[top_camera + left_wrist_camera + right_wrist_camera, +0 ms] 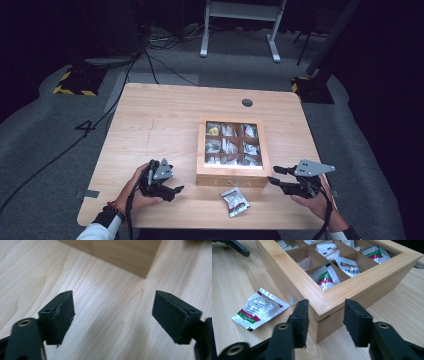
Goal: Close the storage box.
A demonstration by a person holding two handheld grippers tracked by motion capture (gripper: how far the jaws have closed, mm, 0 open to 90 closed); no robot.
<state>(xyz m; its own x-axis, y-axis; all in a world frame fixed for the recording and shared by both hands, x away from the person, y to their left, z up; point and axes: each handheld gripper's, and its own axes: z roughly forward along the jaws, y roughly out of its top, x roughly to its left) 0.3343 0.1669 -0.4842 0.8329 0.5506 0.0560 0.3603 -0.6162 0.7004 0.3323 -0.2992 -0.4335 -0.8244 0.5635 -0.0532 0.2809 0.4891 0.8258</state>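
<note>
A wooden box (231, 178) divided into several compartments holds white sachets with red and green print. One such sachet (235, 201) lies loose on the table just in front of the box, also in the right gripper view (259, 308). My left gripper (175, 189) hovers low over bare wood left of the box, jaws wide apart, nothing between them (113, 297); the box's corner (120, 255) lies ahead. My right gripper (274, 175) is at the box's front right corner. In the right gripper view (326, 302) its jaws stand either side of that corner (367, 277), with gaps showing.
The light wooden table (160, 125) has a round cable hole (247, 103) at its far edge. Beyond it are grey carpet, cables and a white frame's legs (240, 30). The left gripper's jaw tip (237, 246) shows far off past the sachet.
</note>
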